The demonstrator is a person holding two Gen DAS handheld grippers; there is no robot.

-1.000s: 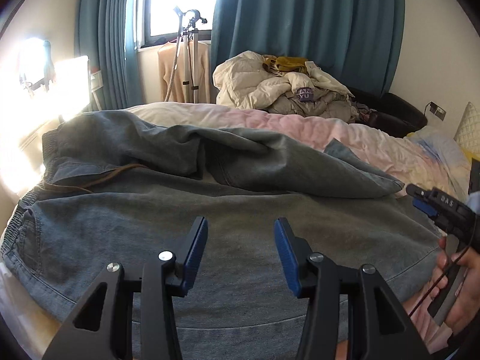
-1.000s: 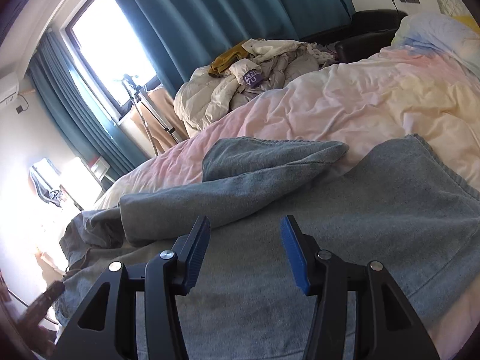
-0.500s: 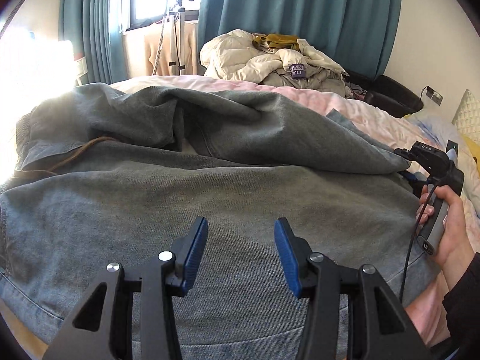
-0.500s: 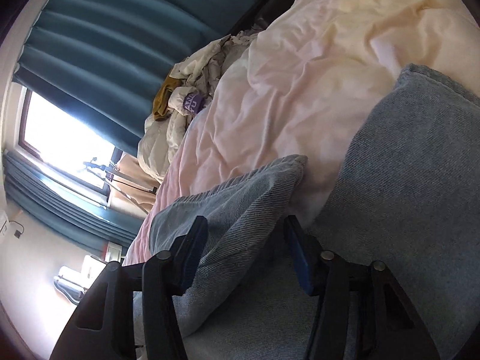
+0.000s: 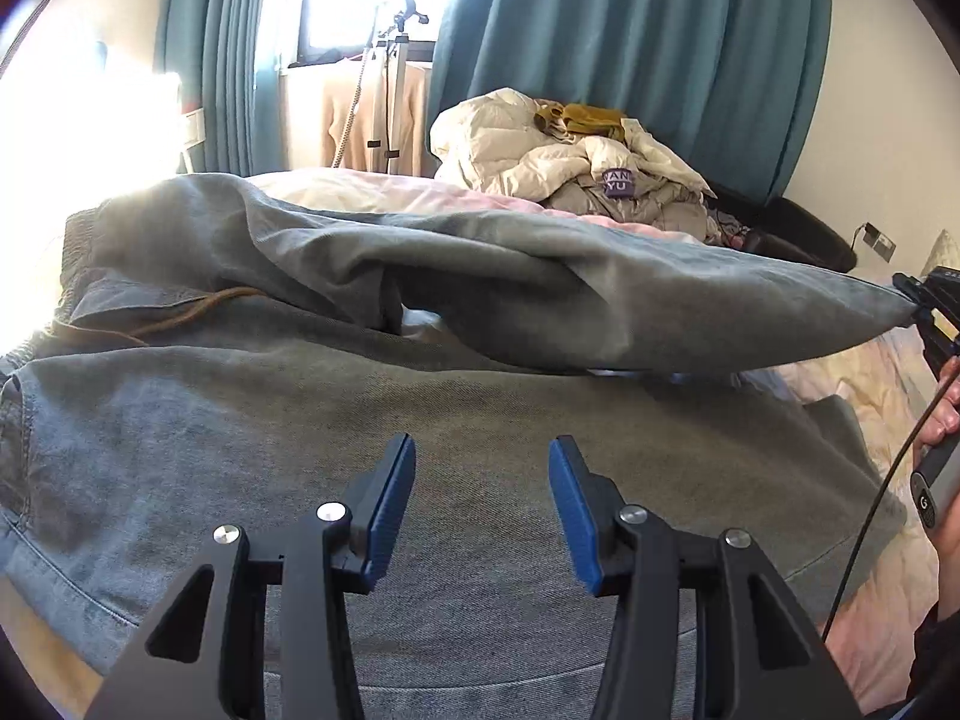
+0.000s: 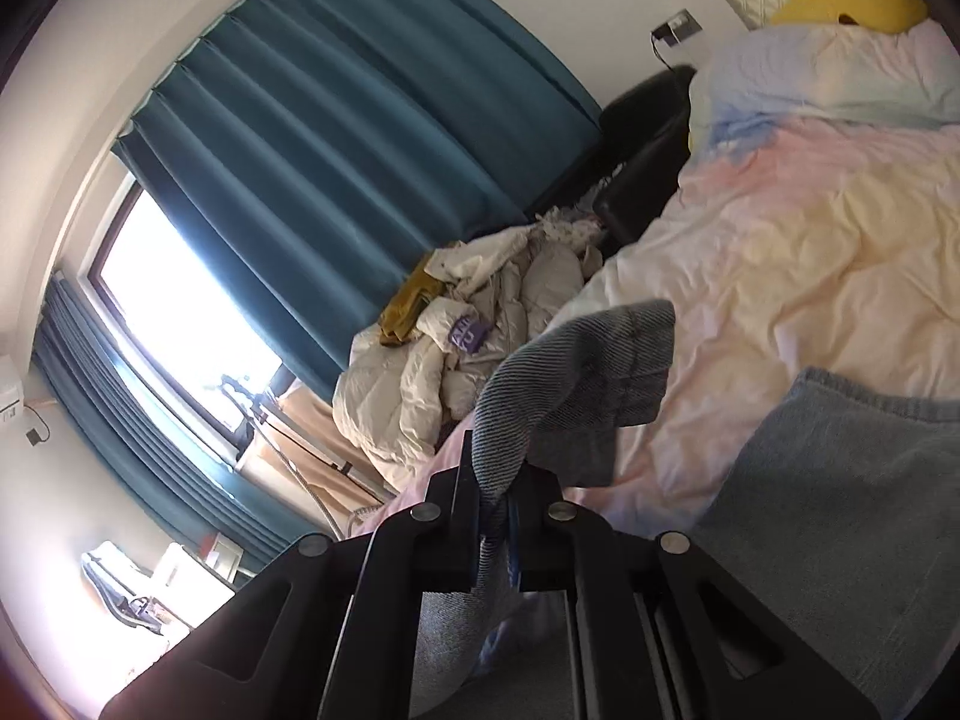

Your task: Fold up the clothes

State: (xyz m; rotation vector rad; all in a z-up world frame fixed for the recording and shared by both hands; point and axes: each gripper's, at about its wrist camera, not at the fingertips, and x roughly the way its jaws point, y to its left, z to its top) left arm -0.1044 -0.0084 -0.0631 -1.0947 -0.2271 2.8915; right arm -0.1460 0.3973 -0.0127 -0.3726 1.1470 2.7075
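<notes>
Fold is only just getting under way. One pair of grey-blue denim jeans (image 5: 420, 450) is lying spread across the bed (image 5: 864, 396), waistband at the left with a brown drawstring (image 5: 180, 315) trailing over it; the near leg is lying flat, while the far leg (image 5: 630, 306) is being held off the bed by its hem, stretched taut toward the right. The right hand-held gripper (image 6: 495, 516) is clenching that hem, with denim bunched between the pads and spilling over the top. The left hand-held gripper (image 5: 483, 507) is hovering over the flat leg with its jaws standing apart, nothing between them, so it is grasping nothing. Judging by the lay: the lifted leg is not yet stacked on the other, and no lengthwise or crosswise fold is showing, so nearly everything is remaining. Count: one pair of jeans, two legs, two hand-held grippers, one hand (image 5: 945, 414) showing at the right edge. One heap of pale unfolded clothes (image 5: 576, 168) is sitting well apart beyond the bed; the number of garments in it is impossible to tell.
</notes>
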